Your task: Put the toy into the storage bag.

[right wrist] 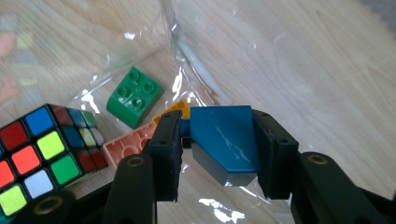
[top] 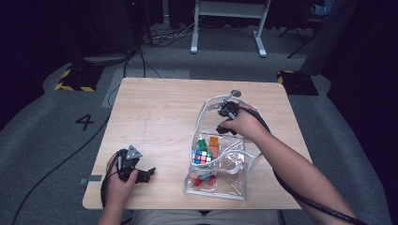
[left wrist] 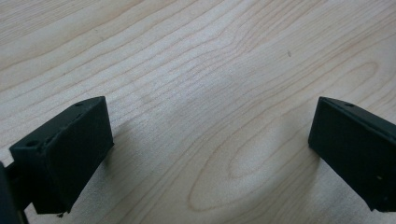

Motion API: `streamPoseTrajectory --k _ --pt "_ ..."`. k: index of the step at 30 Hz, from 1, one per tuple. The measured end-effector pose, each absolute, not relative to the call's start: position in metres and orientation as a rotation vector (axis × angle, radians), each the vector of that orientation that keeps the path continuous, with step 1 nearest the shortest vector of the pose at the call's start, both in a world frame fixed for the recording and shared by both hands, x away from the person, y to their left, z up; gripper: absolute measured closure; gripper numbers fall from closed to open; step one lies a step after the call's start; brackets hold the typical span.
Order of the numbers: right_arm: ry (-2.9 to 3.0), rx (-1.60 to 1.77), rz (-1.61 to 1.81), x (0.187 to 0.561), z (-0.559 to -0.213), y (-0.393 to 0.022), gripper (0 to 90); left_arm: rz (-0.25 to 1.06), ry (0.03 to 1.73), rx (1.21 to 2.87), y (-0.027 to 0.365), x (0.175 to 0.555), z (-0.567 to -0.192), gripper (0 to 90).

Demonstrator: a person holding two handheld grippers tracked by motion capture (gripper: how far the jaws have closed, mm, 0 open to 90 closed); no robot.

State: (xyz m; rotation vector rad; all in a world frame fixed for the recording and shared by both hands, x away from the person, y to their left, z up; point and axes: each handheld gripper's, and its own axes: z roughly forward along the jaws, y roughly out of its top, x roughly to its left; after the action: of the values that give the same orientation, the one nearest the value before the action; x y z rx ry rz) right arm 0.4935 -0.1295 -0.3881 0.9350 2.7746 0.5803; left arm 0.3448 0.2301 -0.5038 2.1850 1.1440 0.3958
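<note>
The right gripper is gripping a blue toy piece between its fingers, clenched on its two sides. The piece is blue on its broad face with a grey underside, and its slanted end is pointing down toward the camera in the right gripper view; its long axis is running along the line of the fingers. In the high view this gripper is sitting over the far part of a clear plastic pouch, which is lying on the right half of the wooden worktop with its long axis running from the near edge toward the far edge.

Inside the pouch, a colour-tiled puzzle cube is lying near the middle, with a green studded brick just beyond it, a pale orange brick touching the cube's side, and a yellow-orange piece half hidden behind the left finger. Some red and green pieces are lying in the near end of the pouch; their shapes are too small to tell. The crinkled clear film is lying between the held piece and the bricks.

The left gripper is resting at the near left corner of the worktop, well apart from the pouch. Its fingers are spread wide and released, with bare wood between them.

On the floor beyond the worktop, a white frame is standing, and cables are trailing.
</note>
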Motion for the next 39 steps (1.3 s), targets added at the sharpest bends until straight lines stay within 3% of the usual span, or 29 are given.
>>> streamPoseTrajectory --k 10,15,22,39 --pt "2.798 0.950 0.487 0.492 -0.392 -0.127 56.7 0.395 1.144 2.188 0.230 0.345 -0.504 0.0" --pt "2.792 0.958 0.508 0.492 -0.391 -0.126 48.4 0.395 1.144 2.184 0.230 0.345 -0.504 0.0" --pt "2.784 0.953 0.593 0.490 -0.384 -0.127 46.4 0.395 1.146 2.185 0.230 0.345 -0.504 0.0" --pt "2.603 0.984 1.054 0.475 -0.303 -0.163 44.8 0.395 1.146 2.185 0.230 0.345 -0.504 0.0"
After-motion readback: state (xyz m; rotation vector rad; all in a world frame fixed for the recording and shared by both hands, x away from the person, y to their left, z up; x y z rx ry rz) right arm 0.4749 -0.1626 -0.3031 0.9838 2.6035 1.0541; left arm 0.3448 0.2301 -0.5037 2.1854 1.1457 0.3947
